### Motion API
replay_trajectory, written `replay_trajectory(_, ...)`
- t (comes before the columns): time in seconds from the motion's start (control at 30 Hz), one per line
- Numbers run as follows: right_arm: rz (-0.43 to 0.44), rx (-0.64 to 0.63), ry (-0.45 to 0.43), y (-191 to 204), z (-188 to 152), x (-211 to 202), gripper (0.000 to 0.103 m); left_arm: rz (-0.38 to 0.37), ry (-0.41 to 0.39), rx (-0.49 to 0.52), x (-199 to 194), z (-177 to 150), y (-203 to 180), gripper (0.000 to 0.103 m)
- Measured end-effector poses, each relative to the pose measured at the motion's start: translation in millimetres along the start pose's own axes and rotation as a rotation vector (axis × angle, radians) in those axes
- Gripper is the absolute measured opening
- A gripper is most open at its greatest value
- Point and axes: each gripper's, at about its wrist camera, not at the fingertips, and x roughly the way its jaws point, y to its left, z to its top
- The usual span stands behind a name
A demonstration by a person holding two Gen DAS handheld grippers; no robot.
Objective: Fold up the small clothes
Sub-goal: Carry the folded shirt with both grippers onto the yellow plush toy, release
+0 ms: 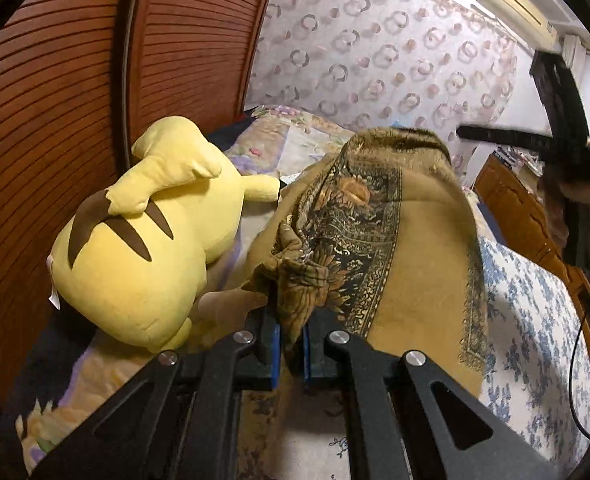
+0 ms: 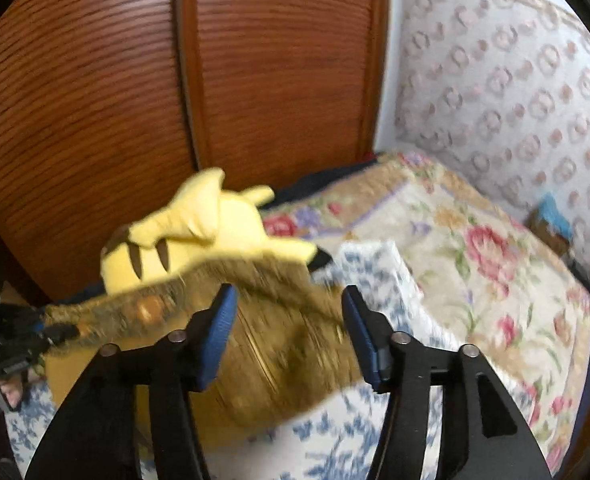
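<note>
A brown patterned cloth (image 1: 411,240) is pinched at its bunched corner by the left gripper (image 1: 291,344), whose fingers are squeezed tight on it. The cloth is draped over the blue flowered bed cover (image 1: 535,320), beside a yellow plush toy (image 1: 143,240). The right gripper (image 2: 289,332) is held with fingers apart, and nothing is pinched by them.

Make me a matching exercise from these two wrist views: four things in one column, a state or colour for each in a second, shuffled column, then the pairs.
Column one:
1. left gripper
2. right gripper
3. plush toy
4. wardrobe doors

Column two:
A. yellow with brown stripes, lying on the bed
B. jaws apart, nothing pinched
C. reddish-brown slatted wood
D. shut on a corner of the brown patterned scarf

Pairs: 1-D, 2-B, 3-A, 4-C
</note>
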Motion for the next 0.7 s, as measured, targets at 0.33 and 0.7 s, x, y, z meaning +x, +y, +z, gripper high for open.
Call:
replay_trajectory(0.33,-0.042,0.132,0.092,-25,6,76,0.029,0.035,0.011,0.043,0,0,-7,0.004)
replay_trajectory(0.7,-0.135,0.213,0.007,-30,21,43,0.034,0.065,-0.021,0.078,-21,5,-14,0.012)
